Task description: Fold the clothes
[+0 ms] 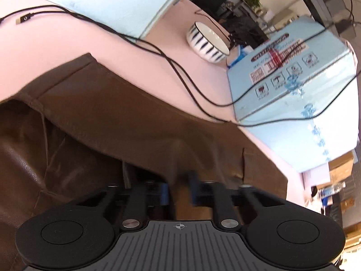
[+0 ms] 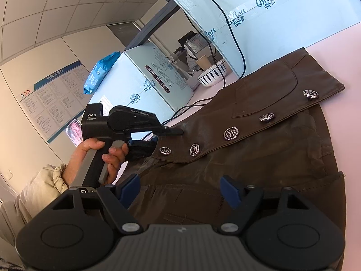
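Note:
A brown leather-look jacket (image 2: 259, 135) with several round metal buttons (image 2: 231, 133) lies on the pink table (image 2: 343, 43). My left gripper (image 1: 179, 187) is shut on the jacket's front edge (image 1: 135, 117); brown cloth sits pinched between its blue pads (image 1: 194, 187). The right wrist view shows that left gripper (image 2: 155, 140) at the jacket's left edge, held by a hand. My right gripper (image 2: 180, 189) is open and empty, hovering over the jacket's lower part, its blue pads (image 2: 230, 190) well apart.
A blue-striped white bowl (image 1: 208, 41) stands on the table behind the jacket. Black cables (image 1: 176, 67) run across the table. Light blue cartons (image 1: 293, 85) stand at the table's back and side (image 2: 270, 11). A blue packet (image 2: 101, 72) lies on one carton.

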`<state>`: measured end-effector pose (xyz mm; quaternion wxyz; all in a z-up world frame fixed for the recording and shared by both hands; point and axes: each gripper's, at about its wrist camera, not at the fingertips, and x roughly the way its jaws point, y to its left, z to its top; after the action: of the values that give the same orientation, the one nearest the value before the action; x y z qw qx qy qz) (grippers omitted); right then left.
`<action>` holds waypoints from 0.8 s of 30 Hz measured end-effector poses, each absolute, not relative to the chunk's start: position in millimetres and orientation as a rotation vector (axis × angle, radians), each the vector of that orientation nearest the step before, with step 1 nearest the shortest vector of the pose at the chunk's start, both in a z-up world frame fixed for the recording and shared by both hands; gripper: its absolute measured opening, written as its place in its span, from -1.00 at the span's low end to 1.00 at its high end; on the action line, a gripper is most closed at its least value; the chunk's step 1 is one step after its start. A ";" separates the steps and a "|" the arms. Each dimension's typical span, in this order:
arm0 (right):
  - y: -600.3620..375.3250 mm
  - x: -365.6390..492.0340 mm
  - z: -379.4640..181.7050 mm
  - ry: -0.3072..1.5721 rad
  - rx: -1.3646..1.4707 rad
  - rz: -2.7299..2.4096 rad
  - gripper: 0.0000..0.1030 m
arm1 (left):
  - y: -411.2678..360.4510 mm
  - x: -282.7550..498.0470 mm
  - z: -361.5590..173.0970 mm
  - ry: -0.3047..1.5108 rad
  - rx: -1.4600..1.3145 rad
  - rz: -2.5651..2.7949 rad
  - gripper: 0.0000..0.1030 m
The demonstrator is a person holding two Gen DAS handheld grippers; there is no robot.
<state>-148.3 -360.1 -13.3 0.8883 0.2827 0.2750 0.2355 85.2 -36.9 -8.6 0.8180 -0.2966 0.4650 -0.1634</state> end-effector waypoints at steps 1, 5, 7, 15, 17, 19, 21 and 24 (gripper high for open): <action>-360.1 -148.3 -13.3 0.571 0.588 0.490 0.55 | -37.0 83.1 -9.1 0.984 -0.626 -0.357 -0.97; -360.2 -147.7 -13.1 0.571 0.590 0.490 0.54 | -32.3 76.2 11.6 0.951 -0.543 -0.383 -0.97; -360.2 -147.6 -13.1 0.571 0.590 0.491 0.55 | -32.9 74.3 28.2 0.962 -0.447 -0.361 -0.97; -360.9 -147.2 -12.9 0.568 0.596 0.503 0.56 | -9.6 81.4 23.2 1.078 -0.399 -0.293 -0.83; -361.8 -147.5 -13.1 0.566 0.602 0.508 0.56 | -0.5 86.4 10.4 1.101 -0.462 -0.302 -0.69; -363.4 -147.8 -13.6 0.561 0.614 0.513 0.56 | 11.7 90.9 3.2 1.096 -0.566 -0.329 -0.31; -364.2 -148.2 -13.6 0.559 0.619 0.514 0.56 | 33.2 94.3 2.1 1.134 -0.759 -0.351 0.27; -364.6 -148.2 -13.6 0.558 0.622 0.514 0.56 | 51.5 89.6 9.4 1.093 -0.802 -0.364 0.35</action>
<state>-148.2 -364.6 -13.6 0.8821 0.2988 0.2678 0.2468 89.6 51.5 9.4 0.7634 -0.3691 0.5029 -0.1676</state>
